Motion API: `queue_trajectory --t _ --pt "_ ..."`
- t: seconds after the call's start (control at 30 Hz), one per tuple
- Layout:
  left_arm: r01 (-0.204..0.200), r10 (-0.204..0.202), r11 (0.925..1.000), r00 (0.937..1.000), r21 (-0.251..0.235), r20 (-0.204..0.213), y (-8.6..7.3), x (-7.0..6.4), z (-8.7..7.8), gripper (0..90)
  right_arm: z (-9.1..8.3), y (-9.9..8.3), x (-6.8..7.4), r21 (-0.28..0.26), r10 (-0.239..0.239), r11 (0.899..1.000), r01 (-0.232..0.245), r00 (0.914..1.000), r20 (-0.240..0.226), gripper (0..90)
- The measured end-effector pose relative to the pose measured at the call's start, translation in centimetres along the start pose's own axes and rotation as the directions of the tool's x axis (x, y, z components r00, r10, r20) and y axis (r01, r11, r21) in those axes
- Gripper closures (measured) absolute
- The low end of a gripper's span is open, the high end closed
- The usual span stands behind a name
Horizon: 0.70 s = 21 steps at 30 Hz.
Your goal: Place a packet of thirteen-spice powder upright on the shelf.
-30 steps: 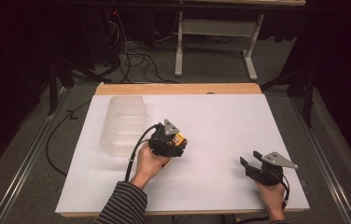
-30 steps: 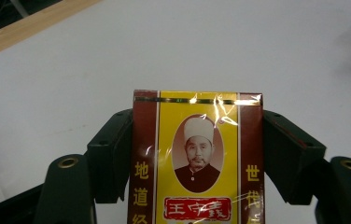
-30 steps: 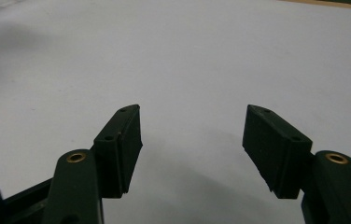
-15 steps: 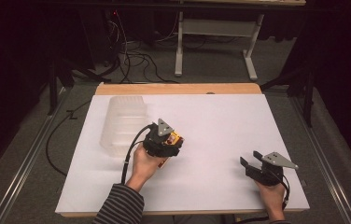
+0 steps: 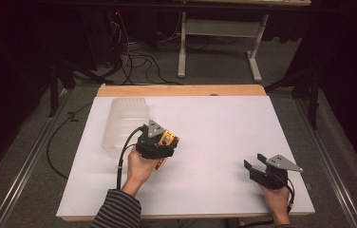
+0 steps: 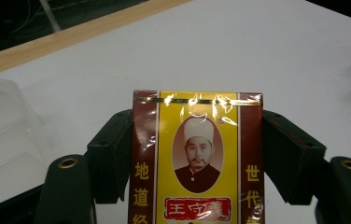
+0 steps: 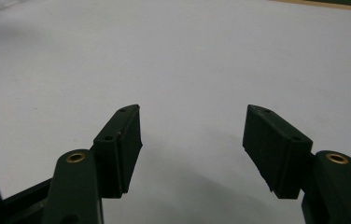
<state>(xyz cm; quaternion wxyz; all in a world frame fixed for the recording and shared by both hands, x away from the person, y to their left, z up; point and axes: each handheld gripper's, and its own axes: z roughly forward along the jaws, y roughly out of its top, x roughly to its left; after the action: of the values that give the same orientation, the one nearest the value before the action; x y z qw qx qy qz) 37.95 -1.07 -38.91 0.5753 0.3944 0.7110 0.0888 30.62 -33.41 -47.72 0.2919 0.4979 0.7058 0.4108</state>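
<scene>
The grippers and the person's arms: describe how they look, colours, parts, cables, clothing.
Both the left gripper and right gripper are black, each topped by a grey three-cornered plate. The jaws are flat black blocks on arms with brass-ringed holes. A black cable loops from the left gripper, and another trails from the right one. The left forearm wears a dark sleeve with thin light stripes.

The left gripper has carried the yellow packet slightly leftward.
</scene>
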Motion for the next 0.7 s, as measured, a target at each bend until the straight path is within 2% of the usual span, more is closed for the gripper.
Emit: queue_trajectory --t 0.03,0.13,0.3,0.33,0.37,0.4,0.47,0.53,0.6,0.63,0.7 --pt "-0.006 0.006 1.0 1.0 -0.007 0.003 0.2 0.1 -0.1 33.1 0.0 0.0 0.0 0.0 0.001 1.0 -0.001 1.0 0.0 37.7" --pt "0.015 -0.015 0.9998 0.9998 -0.015 -0.01 0.7 0.2 -0.2 33.1 0.0 0.0 0.0 -0.005 0.003 1.0 -0.003 1.0 0.001 37.8" --pt "0.012 -0.012 0.9993 0.9999 -0.035 -0.001 1.4 0.3 -0.5 33.1 0.0 0.0 0.0 -0.003 0.001 1.0 -0.001 1.0 0.0 37.7" --pt "0.039 -0.039 0.9982 0.9992 -0.045 -0.008 1.7 0.2 -0.8 33.1 0.0 0.0 0.0 -0.004 0.001 1.0 -0.001 1.0 0.001 37.7" --pt "0.023 -0.023 0.9986 0.9997 -0.048 -0.001 1.9 0.3 -0.9 33.1 0.0 0.0 0.0 -0.005 0.001 1.0 -0.001 1.0 0.003 37.8" --pt "0.045 -0.045 0.9976 0.9989 -0.053 -0.006 2.1 0.2 -0.9 33.1 0.0 0.0 0.0 -0.005 0.001 1.0 -0.001 1.0 0.003 37.8" --pt "0.01 -0.01 0.998 0.9999 -0.063 0.004 2.6 0.4 -1.0 33.1 0.0 0.0 0.0 -0.004 0.0 1.0 0.0 1.0 0.004 37.8" --pt "0.014 -0.014 0.9969 0.9999 -0.077 0.008 2.9 0.5 -1.1 33.1 0.0 0.0 0.0 -0.002 0.0 1.0 0.0 1.0 0.004 37.8" --pt "0.024 -0.023 0.996 0.9997 -0.086 0.009 3.2 0.5 -1.1 33.1 0.0 0.0 0.0 -0.002 -0.002 1.0 0.002 1.0 0.005 37.8" --pt "0.061 -0.06 0.995 0.9981 -0.08 0.009 3.9 0.5 -1.1 33.1 0.0 0.0 0.0 -0.003 0.0 1.0 0.0 1.0 0.005 37.7" --pt "0.072 -0.072 0.994 0.9974 -0.082 0.013 4.2 0.4 -1.1 33.1 0.0 0.0 0.0 -0.003 -0.002 1.0 0.002 1.0 0.006 37.7"
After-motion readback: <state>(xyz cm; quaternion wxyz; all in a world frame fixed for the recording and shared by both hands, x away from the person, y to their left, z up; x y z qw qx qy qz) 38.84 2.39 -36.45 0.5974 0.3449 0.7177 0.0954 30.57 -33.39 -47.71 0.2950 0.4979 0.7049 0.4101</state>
